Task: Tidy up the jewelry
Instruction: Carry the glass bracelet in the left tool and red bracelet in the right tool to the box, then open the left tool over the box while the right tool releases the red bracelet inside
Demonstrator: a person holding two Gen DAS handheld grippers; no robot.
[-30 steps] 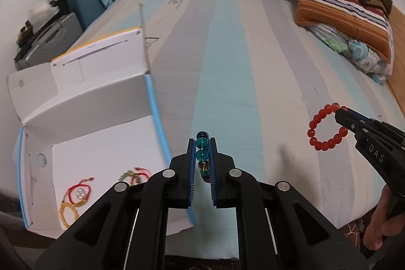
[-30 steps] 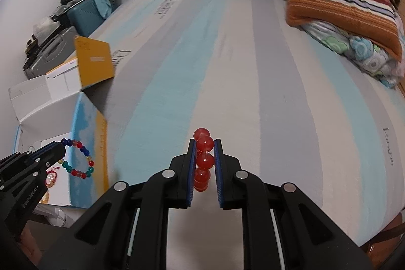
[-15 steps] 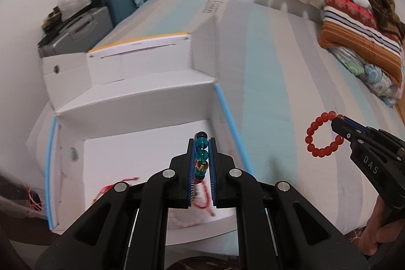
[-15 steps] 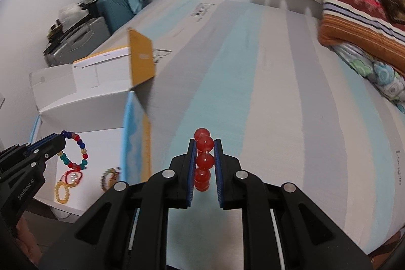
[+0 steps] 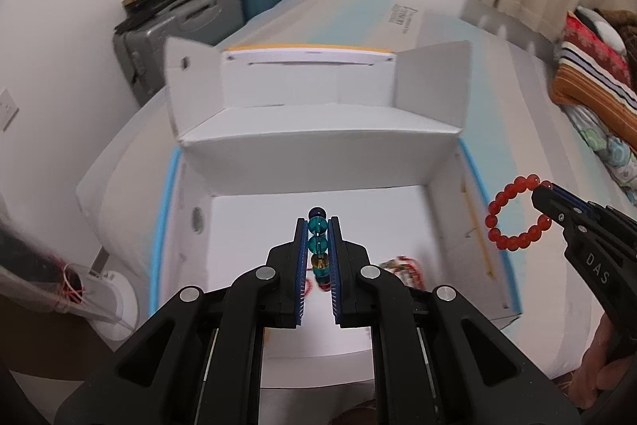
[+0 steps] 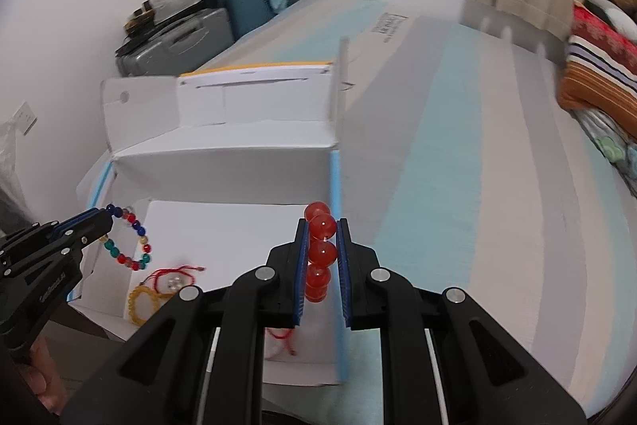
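An open white cardboard box [image 5: 318, 140] [image 6: 223, 154] with blue edges sits on the striped bed. My left gripper [image 5: 317, 226] [image 6: 107, 216] is shut on a multicoloured bead bracelet [image 5: 318, 245] [image 6: 129, 239] and hangs over the box's floor. To its right my right gripper [image 6: 321, 232] [image 5: 537, 192] is shut on a red bead bracelet [image 6: 320, 253] [image 5: 513, 214], above the box's right wall. On the box floor lie a yellow bead bracelet [image 6: 141, 303] and a red cord bracelet [image 6: 175, 275] [image 5: 402, 267].
Grey and teal suitcases [image 5: 191, 18] stand against the wall behind the box. Striped pillows and a quilt [image 5: 593, 86] lie at the right of the bed [image 6: 458, 166]. A white item with red thread [image 5: 91, 291] sits left of the box. A person's hand [image 5: 601, 365] holds the right gripper.
Both grippers have swung left from over the bare bed to the box, each still holding its bracelet. The left one now hangs over the box's inside, the right one over its right wall.
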